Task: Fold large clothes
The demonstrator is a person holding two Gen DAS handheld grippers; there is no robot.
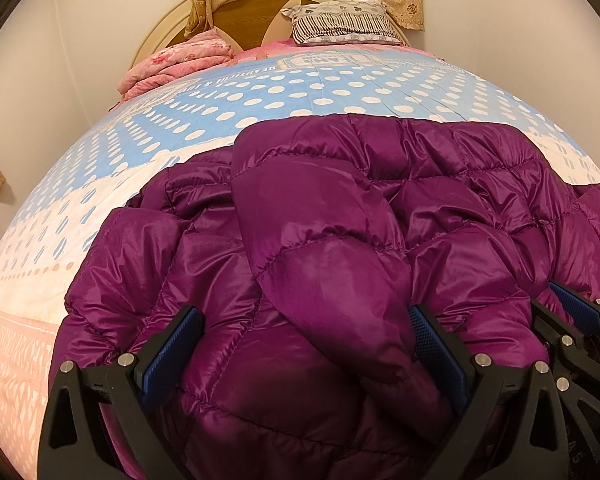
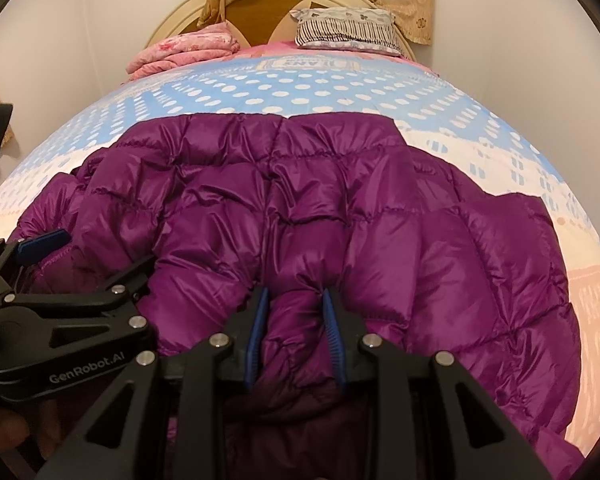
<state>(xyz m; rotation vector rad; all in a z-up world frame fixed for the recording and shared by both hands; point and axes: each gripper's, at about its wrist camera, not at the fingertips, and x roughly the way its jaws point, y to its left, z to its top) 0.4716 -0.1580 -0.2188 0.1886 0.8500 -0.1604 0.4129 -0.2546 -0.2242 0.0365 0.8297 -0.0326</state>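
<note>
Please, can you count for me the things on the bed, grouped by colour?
Purple: 1, the quilted jacket
Pink: 1, the folded blanket near the headboard
Grey striped: 1, the pillow
Black with blue pads: 2, the left hand-held gripper and the right hand-held gripper
Total: 5

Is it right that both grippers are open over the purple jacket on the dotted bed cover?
Not quite. The right gripper is closed on a fold of the purple jacket, as the right wrist view shows. Only the left gripper is open.
</note>
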